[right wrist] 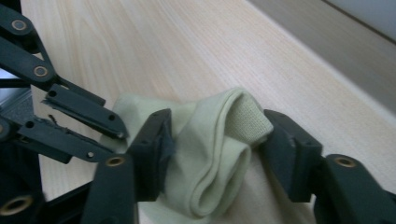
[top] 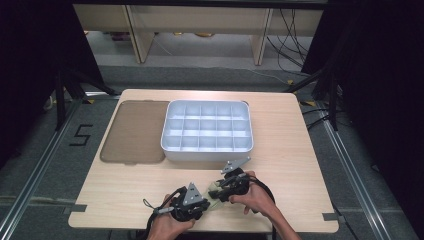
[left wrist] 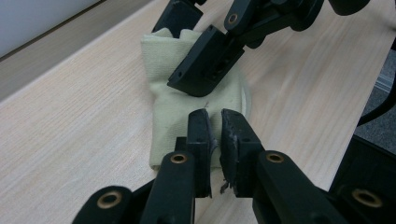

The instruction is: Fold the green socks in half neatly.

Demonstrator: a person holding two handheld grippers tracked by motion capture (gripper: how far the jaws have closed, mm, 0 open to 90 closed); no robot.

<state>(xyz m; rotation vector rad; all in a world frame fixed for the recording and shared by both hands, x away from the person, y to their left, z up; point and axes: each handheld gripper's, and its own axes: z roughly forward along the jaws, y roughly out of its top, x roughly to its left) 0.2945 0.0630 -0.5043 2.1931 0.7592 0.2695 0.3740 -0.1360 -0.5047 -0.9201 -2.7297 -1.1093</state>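
The table (top: 280, 150) is seen across the middle of the high view, with a light wood top; a brown lid (top: 134, 131) is laid flat at its left centre, touching the left wall of a white compartment tray (top: 207, 149), which is set at the centre of the frame, its cells divided by a grid.

At the lower centre of the high view, two hands are entered from the bottom edge; the left gripper (top: 202, 202) is held just left of centre and the right gripper (top: 216, 190) just right of it; the two tips are brought together over a pale yellow-green sock (top: 214, 196), which is lain on the table near its front edge, well apart from the tray.

In the left gripper view, the left gripper (left wrist: 215, 128) is shown with its jaws nearly closed, a narrow slit left between them; a thin fold of the sock (left wrist: 187, 100) is pinched between the pads at the centre of the frame.

In the right gripper view, the right gripper (right wrist: 215, 140) is shown with its jaws about half open; the bunched, rolled cuff end of the sock (right wrist: 210, 154) is seated between them at the lower centre; both pads are pressed against the cloth.
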